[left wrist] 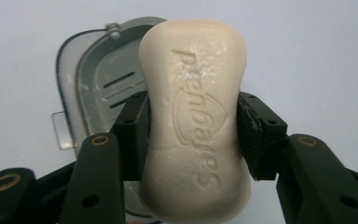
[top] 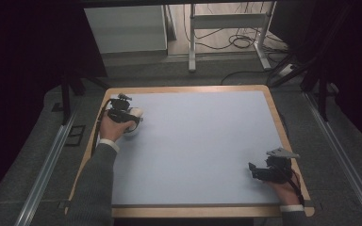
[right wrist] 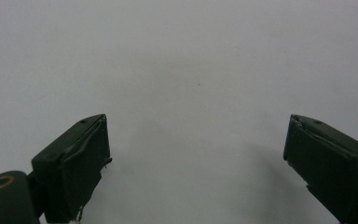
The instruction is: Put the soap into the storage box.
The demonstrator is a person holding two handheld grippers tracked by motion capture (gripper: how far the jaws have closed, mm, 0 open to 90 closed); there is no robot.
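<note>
The left gripper [left wrist: 193, 135] is pinching a soap bar [left wrist: 196, 121] above a grey soap dish [left wrist: 91, 84], needing centred, gentle lowering; the right gripper [right wrist: 198, 158] is resting spread.

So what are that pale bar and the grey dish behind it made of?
The bar looks like soap: cream, matte, waxy, with letters pressed into its face. The dish looks like moulded grey plastic, smooth with a slight sheen and drain slots, though coated metal can't be ruled out.

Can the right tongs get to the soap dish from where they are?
Probably yes: the right tongs are open and hold nothing, and the mat between is bare. But the soap dish sits under the left tongs gripping the soap.
</note>
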